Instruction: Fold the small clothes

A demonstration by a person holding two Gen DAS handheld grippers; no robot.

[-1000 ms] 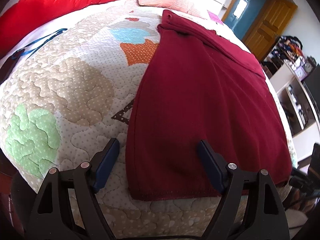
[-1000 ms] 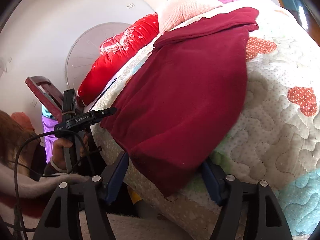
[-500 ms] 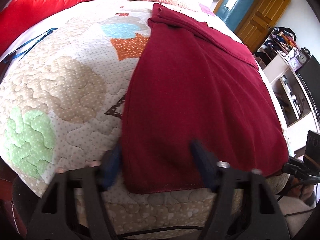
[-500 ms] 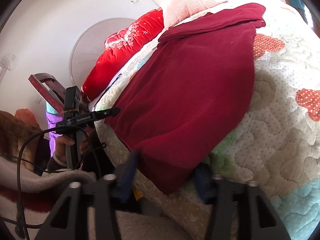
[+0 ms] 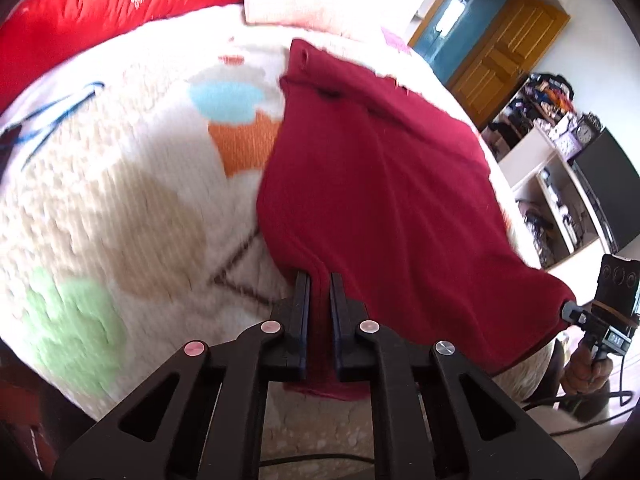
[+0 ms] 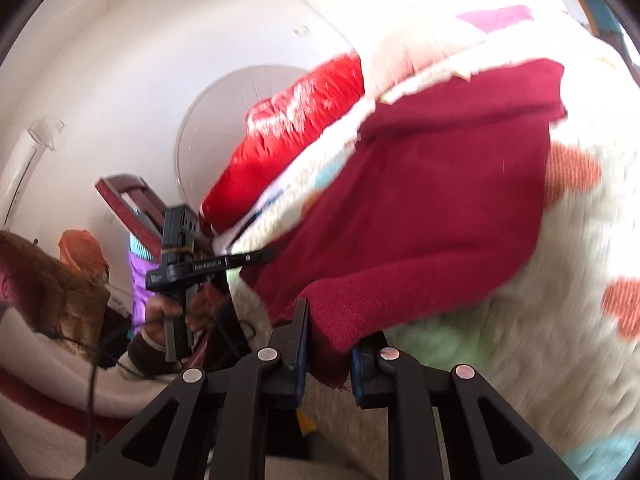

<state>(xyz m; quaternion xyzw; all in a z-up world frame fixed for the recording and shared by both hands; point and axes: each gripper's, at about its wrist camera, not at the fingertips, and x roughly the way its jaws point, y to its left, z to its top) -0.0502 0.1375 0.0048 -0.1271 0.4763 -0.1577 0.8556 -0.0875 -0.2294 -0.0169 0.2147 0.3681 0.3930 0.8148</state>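
Left gripper (image 5: 319,280) and right gripper (image 6: 329,322), fingers clamped on the garment's (image 5: 384,200) near hem; its length runs away toward the pillow (image 5: 288,4)

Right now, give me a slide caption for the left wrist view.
Left claw shut on the maroon garment's near hem over the patterned quilt.
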